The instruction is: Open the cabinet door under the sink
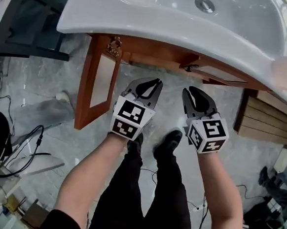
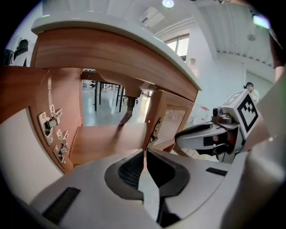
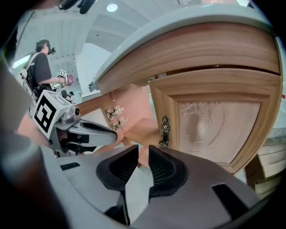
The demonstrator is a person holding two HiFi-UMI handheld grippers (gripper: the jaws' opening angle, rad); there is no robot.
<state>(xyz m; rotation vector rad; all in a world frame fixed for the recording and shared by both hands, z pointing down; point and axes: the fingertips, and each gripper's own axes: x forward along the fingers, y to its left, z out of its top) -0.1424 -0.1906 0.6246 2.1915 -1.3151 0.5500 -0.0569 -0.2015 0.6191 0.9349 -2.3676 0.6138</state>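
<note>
Reddish-brown wood, the left cabinet door (image 1: 97, 85) under the white sink (image 1: 156, 18) already stands swung wide at ten o'clock from the left gripper (image 1: 153, 85), whose jaws are all but together and empty. The right door (image 3: 214, 129) looks closed, its ornate handle (image 3: 165, 131) at one o'clock from the right gripper (image 1: 192, 93), which is slightly parted and holds nothing. So the task seems half done at least, and only cables (image 1: 27, 147) on the floor at eight o'clock lie nearby, clear of the way.

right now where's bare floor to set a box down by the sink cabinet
Free: grey marble floor between the open wooden cabinet door and the black cables at left; also the strip between that door and the person's black shoes. Crowded: cable tangle lower left, slatted wooden boards at right.
</note>
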